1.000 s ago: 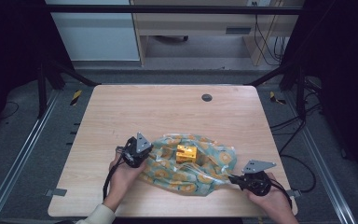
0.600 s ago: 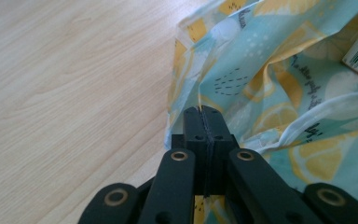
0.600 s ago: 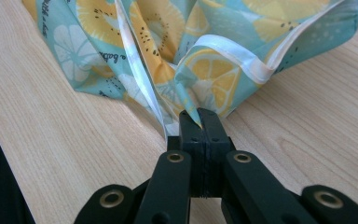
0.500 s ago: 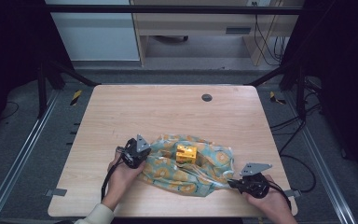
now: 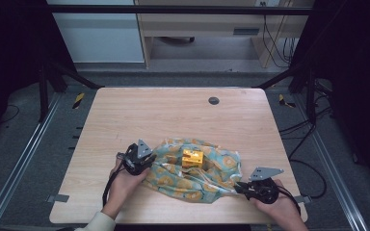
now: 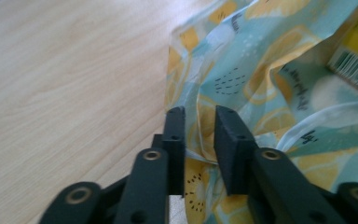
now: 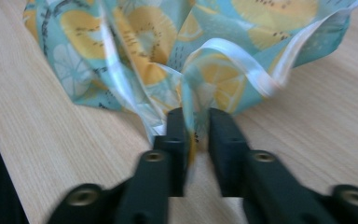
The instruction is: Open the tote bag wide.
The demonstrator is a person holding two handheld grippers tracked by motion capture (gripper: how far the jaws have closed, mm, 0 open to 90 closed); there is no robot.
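My left gripper (image 5: 147, 162) and right gripper (image 5: 240, 186) have just been opening, jaws now parted with loose folds of the lemon-print cloth (image 5: 207, 173) between them, the cloth crumpled on the tabletop (image 5: 173, 110) around a yellow box (image 5: 192, 158).

Thin printed cloth bag (image 5: 192, 169), perhaps slightly glossy, on matt wood table (image 5: 173, 110).

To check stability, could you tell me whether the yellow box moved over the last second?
No, the yellow box keeps its place relative to the table's round hole.
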